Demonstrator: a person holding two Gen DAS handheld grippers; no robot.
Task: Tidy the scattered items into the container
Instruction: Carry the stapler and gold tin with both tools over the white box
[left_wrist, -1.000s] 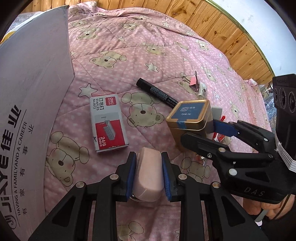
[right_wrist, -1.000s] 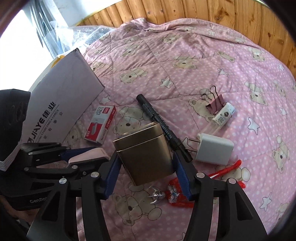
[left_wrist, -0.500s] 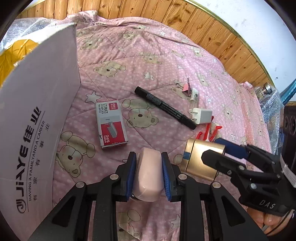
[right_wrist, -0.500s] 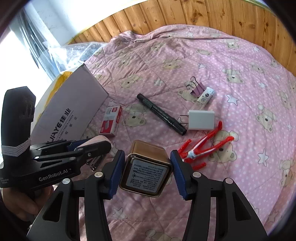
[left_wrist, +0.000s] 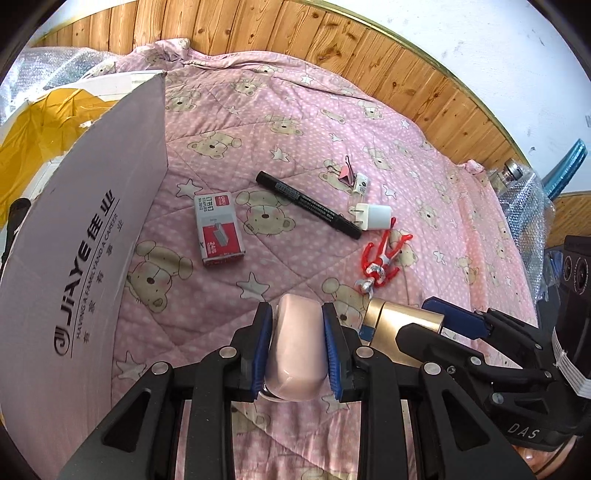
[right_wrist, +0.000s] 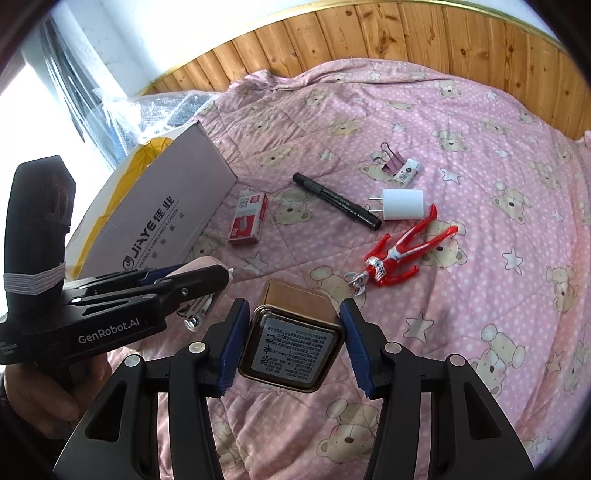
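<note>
Gold tin (right_wrist: 295, 338) sits pinched between the pads of the right gripper (right_wrist: 293, 341), lifted clear of the pink quilt (right_wrist: 480, 166), while the left gripper (left_wrist: 297, 350) is clamped on a pale pink stapler (left_wrist: 295, 354) just beside it. Both loads look like they're in the carry step, and the box (left_wrist: 92, 229) with its yellow lining waits at the left. Next up, I'd say, swing each over that near wall and let go inside; staple box (left_wrist: 218, 229), marker (left_wrist: 308, 204), charger (left_wrist: 375, 216), binder clip (left_wrist: 347, 173) and red figure (left_wrist: 380, 262) still lie scattered farther off.
</note>
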